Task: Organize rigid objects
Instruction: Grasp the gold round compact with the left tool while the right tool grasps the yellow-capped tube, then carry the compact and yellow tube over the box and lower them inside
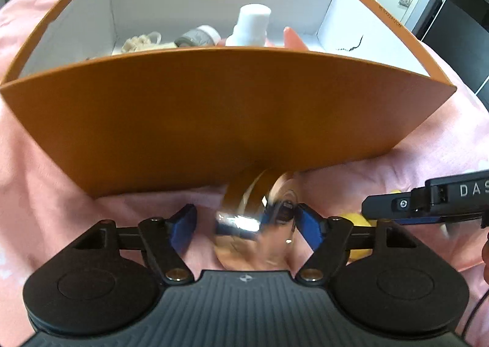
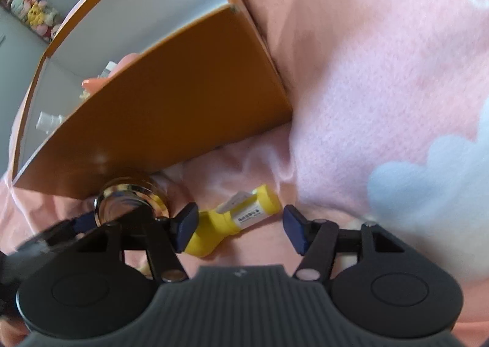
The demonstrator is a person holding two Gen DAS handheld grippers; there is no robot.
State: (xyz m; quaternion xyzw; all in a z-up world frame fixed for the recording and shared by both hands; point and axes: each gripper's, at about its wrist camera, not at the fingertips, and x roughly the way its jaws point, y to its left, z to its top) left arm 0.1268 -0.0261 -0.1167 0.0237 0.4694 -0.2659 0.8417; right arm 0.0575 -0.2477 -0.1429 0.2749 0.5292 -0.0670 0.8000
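Pink fleece blanket [image 2: 382,71], soft and rumpled with a pale blue cloud printed on it, carries everything here. One orange cardboard box [image 1: 214,114] with white inner walls stands open-topped on it. Inside I count one white plastic bottle [image 1: 252,26], one grey-banded round jar [image 1: 197,36] and one cream-coloured knobbly item at the left; a peach-coloured piece shows beside the bottle, though I cannot tell what it is.

Outside, just against the box's near wall, lies one shiny metal round container [image 1: 253,209], mirror-bright and blurred. It sits between the blue pads of the left tongs [image 1: 247,221], which stand wide; the right pad looks to be at its edge and the left pad is clear of it, so it is not clamped.

One yellow plastic tube [image 2: 235,218] with a white printed label lies flat on the blanket, next to the metal container. The right tongs [image 2: 240,227] are spread around it, the left pad close against its fat end and the right pad well clear, nothing gripped.
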